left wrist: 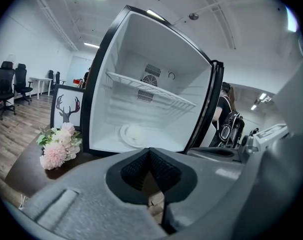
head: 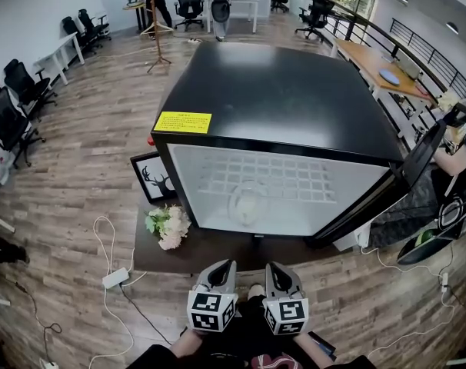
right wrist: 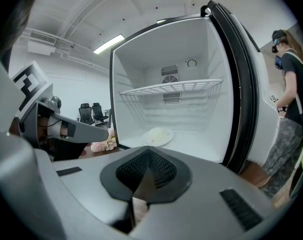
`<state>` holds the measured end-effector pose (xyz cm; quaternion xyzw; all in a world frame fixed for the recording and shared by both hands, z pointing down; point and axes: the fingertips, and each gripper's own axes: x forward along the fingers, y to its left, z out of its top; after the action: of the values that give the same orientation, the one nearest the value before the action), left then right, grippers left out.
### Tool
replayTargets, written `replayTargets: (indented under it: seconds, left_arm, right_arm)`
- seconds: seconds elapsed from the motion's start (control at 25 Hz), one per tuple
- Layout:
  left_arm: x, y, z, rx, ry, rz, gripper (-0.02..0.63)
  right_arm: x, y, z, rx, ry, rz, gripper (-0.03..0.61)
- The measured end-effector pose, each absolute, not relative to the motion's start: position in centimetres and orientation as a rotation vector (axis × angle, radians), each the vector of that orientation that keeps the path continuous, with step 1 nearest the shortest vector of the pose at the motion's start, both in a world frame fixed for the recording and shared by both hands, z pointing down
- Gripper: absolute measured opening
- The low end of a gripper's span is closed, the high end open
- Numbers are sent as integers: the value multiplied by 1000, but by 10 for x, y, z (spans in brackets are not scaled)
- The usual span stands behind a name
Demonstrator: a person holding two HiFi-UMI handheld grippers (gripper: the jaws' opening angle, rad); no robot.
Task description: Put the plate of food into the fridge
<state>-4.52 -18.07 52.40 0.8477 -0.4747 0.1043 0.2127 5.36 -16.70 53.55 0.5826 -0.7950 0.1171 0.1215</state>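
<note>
A round white plate of pale food (head: 247, 204) rests on the floor of the open black mini-fridge (head: 279, 98), beneath its white wire shelf (head: 267, 177), at 12 o'clock from both grippers. The left gripper (head: 224, 267) and right gripper (head: 274, 269) hang side by side short of the opening, each with jaws pressed together on nothing. The black door (head: 417, 164) stands out at 3 o'clock. The plate looks stiff, smooth-rimmed and breakable, its mound apt to slide. The near rim, kept level, seems the place to pinch.
</note>
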Motion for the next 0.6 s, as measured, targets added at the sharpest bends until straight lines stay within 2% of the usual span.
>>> replayTargets:
  seconds: [0.6]
  left_arm:
    - [-38, -174, 526, 2396, -1278, 279, 8]
  right_arm:
    - [48, -161, 531, 1651, -2326, 245, 6]
